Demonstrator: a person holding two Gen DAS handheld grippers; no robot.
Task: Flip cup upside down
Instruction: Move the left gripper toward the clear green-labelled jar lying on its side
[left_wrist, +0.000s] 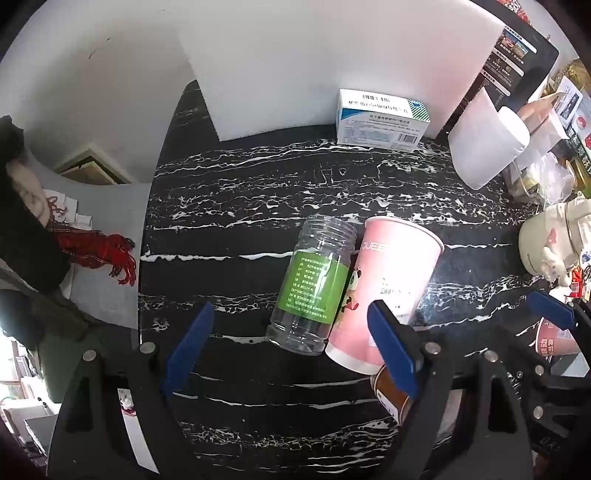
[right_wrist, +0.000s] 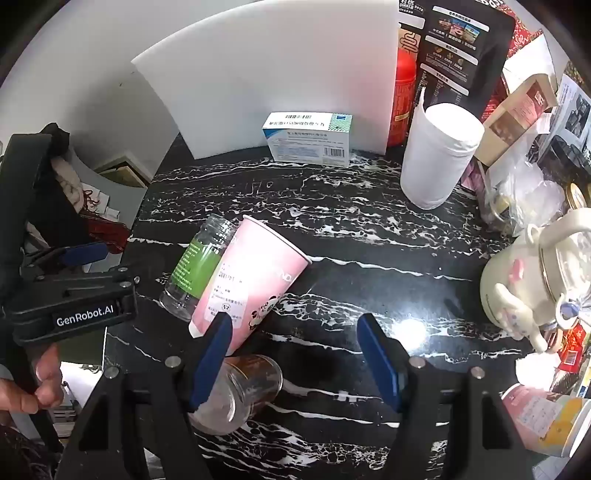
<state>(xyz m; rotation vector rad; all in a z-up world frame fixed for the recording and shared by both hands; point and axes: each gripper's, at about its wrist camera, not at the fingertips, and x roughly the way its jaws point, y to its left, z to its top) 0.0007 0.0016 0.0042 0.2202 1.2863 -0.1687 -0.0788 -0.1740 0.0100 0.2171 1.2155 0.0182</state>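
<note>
On the black marbled table (right_wrist: 369, 236) a pink paper cup (right_wrist: 251, 280) stands with its wide rim uppermost, leaning toward the right. Touching its left side is a clear plastic jar (right_wrist: 195, 266) with a green label. The right gripper (right_wrist: 295, 328) hovers near, its blue fingers (right_wrist: 212, 362) spread wide and clasping nothing; a glass jar (right_wrist: 243, 391) lies on its side under the left finger. At far left the left gripper (right_wrist: 70, 306) is partly in view. A white canister (right_wrist: 436, 158) and a blue-and-white box (right_wrist: 310, 136) stand far back, a cream kettle (right_wrist: 535, 280) at right.
</note>
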